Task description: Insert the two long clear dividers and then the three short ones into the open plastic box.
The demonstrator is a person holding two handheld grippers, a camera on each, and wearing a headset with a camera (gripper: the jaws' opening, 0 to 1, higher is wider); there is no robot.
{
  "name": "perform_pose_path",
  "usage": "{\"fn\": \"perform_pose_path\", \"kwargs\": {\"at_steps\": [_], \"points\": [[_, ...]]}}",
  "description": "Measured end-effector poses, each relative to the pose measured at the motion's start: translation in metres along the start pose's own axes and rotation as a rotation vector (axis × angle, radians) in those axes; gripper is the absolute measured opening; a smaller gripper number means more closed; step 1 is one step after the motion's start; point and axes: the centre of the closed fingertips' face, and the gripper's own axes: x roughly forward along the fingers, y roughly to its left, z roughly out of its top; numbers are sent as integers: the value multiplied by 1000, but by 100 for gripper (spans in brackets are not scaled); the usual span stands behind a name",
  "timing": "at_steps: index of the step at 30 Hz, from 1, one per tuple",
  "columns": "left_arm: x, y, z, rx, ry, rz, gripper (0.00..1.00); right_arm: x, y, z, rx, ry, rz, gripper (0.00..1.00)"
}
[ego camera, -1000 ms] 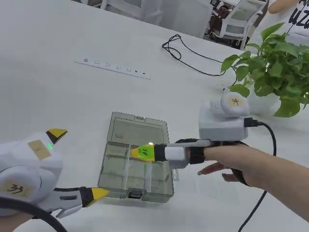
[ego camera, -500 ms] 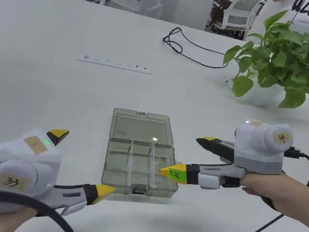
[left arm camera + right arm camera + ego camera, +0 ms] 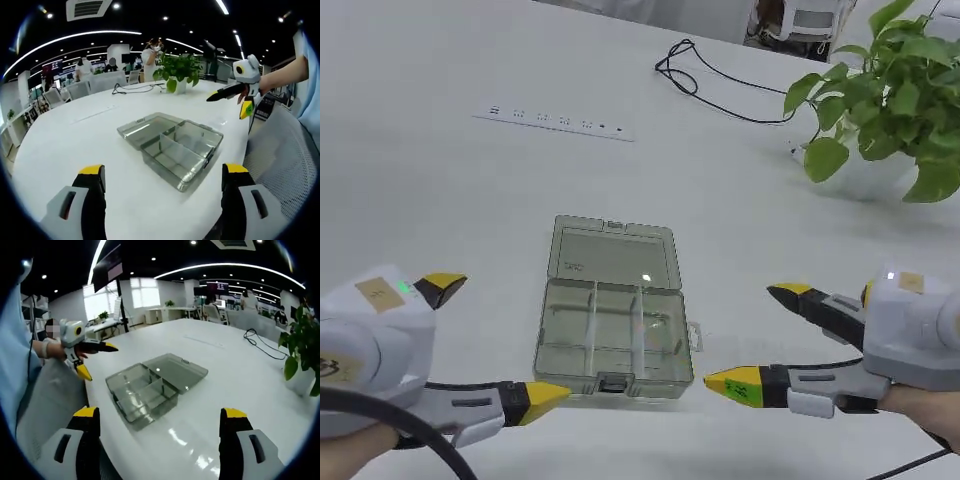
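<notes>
Plastic box (image 3: 570,362) sits open on the white table (image 3: 440,200), one box, its latch side facing the person and its lid (image 3: 612,258) lying flat beyond the hinge. Taken with the lid, its long axis runs away from the person. Two long clear dividers stand upright in the base, one left of the box's middle (image 3: 588,325) and one right of it (image 3: 636,325). Both run from the latch side toward the hinge. Whether any short cross pieces sit between them I cannot tell.

Left gripper (image 3: 495,340) hovers just off the box's near left corner, jaws spread wide and empty. Right gripper (image 3: 760,338) hovers off the box's right side, also spread and empty.

Beyond the box lie one power strip (image 3: 555,123) and a black cable (image 3: 720,95). One potted plant (image 3: 890,90) stands beyond the box to its right.
</notes>
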Motion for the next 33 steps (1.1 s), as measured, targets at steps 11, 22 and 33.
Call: {"fn": "perform_pose_path", "kwargs": {"at_steps": [11,22,33], "points": [[2,0,-3,-3,13,-6,99,-8,-12,-24,-76,111,35,100],[2,0,-5,-5,20,-3,99,9,-14,-35,-239,260,122,95],[2,1,-3,-4,12,6,98,24,-27,-55,-374,449,189,71]]}}
